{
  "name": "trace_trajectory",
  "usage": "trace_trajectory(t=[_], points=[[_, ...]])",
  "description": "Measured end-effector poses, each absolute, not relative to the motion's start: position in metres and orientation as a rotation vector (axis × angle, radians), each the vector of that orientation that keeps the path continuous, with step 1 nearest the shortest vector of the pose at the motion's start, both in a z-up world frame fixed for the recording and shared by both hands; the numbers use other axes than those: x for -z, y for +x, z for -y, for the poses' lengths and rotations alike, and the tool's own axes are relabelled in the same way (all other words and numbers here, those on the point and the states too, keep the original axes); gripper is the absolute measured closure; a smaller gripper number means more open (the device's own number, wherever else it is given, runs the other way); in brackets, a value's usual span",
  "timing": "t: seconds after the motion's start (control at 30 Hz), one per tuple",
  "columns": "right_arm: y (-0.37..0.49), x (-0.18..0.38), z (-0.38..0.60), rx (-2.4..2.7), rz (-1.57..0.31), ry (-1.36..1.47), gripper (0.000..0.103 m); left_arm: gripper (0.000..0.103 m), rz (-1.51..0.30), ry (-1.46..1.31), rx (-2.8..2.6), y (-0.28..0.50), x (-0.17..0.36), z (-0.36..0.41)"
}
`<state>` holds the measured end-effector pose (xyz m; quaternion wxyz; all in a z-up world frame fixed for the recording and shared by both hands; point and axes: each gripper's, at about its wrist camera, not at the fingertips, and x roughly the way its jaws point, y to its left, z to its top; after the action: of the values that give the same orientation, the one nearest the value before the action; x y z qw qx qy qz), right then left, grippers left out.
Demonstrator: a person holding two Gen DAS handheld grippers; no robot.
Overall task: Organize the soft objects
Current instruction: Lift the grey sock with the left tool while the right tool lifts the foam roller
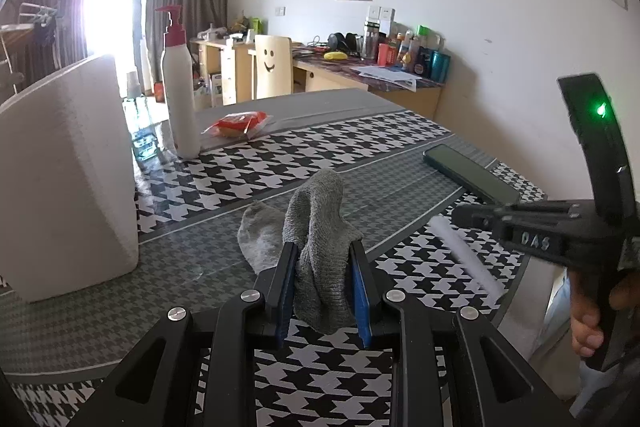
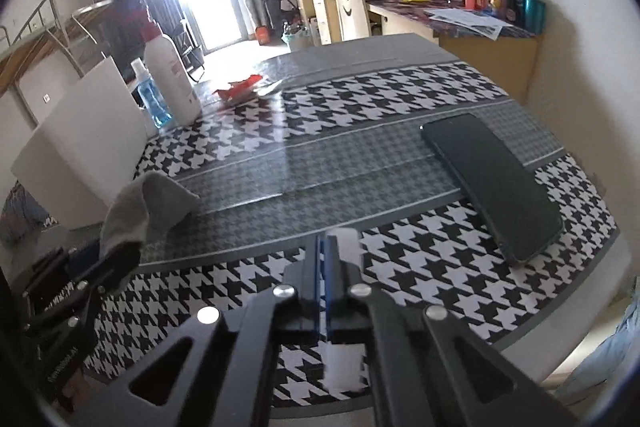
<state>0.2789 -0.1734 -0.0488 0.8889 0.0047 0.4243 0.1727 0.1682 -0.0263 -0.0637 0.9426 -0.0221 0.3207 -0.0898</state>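
While your left gripper [image 1: 324,259] kept its blue-padded fingers [image 1: 285,291] drawn in narrow, they pinched a grey knitted sock [image 1: 320,227] at its middle, so the cloth bunched between the pads and stood up above the tips while its lower end drooped below them. A second, paler grey sock [image 1: 258,231] lay flat on the black-and-white houndstooth tablecloth [image 1: 280,171], just beyond and left of those fingertips, touching the held one.

Both socks looked light, limp and easy to crush; I judged they would fold over wherever you gripped them, would not slip from the pads, and could not be damaged. A pinch at the cuff or across the middle seemed the best hold, and taking both layers at once would have kept a pair together.

Your right gripper [image 2: 323,247] had its fingers pressed fully together with nothing between them. A white tube-like roll [image 2: 344,239] lay on the cloth directly beneath and ahead of those closed tips; whether they touched it I could not tell. Off to their right rested a dark phone [image 2: 492,183] lying face up. Farther out to the left stood a white foam box [image 1: 68,171], and beyond it a white pump bottle with a red top [image 1: 178,83] and a red snack packet [image 1: 238,125].
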Motion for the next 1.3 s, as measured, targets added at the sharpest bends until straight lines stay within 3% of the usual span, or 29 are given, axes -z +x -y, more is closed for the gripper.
trace_trajectory(t=[0.17, 0.43, 0.5, 0.57, 0.8, 0.83, 0.9, 1.0, 1.3], points=[[0.278, 0.060, 0.168, -0.361, -0.908, -0.054, 0.098, 0.076, -0.662, -0.043, 0.181, 0.171, 0.065, 0.026], [0.277, 0.070, 0.169, -0.343, -0.920, -0.100, 0.073, 0.076, -0.663, -0.046, 0.179, 0.171, 0.065, 0.026], [0.278, 0.072, 0.168, -0.346, -0.926, -0.097, 0.063, 0.076, -0.662, -0.046, 0.178, 0.171, 0.065, 0.026], [0.280, 0.074, 0.166, -0.346, -0.926, -0.105, 0.061, 0.076, -0.663, -0.047, 0.175, 0.171, 0.065, 0.025], [0.286, 0.083, 0.164, -0.338, -0.956, -0.115, 0.062, 0.076, -0.662, -0.048, 0.167, 0.171, 0.063, 0.022], [0.285, 0.084, 0.163, -0.336, -0.954, -0.118, 0.064, 0.076, -0.662, -0.047, 0.165, 0.171, 0.063, 0.022], [0.285, 0.084, 0.162, -0.323, -0.956, -0.134, 0.081, 0.076, -0.660, -0.048, 0.161, 0.171, 0.063, 0.021], [0.287, 0.081, 0.165, -0.330, -0.949, -0.114, 0.085, 0.076, -0.655, -0.045, 0.151, 0.169, 0.060, 0.019], [0.271, 0.046, 0.157, -0.411, -0.847, -0.091, 0.085, 0.076, -0.611, -0.045, 0.120, 0.159, 0.042, 0.010]])
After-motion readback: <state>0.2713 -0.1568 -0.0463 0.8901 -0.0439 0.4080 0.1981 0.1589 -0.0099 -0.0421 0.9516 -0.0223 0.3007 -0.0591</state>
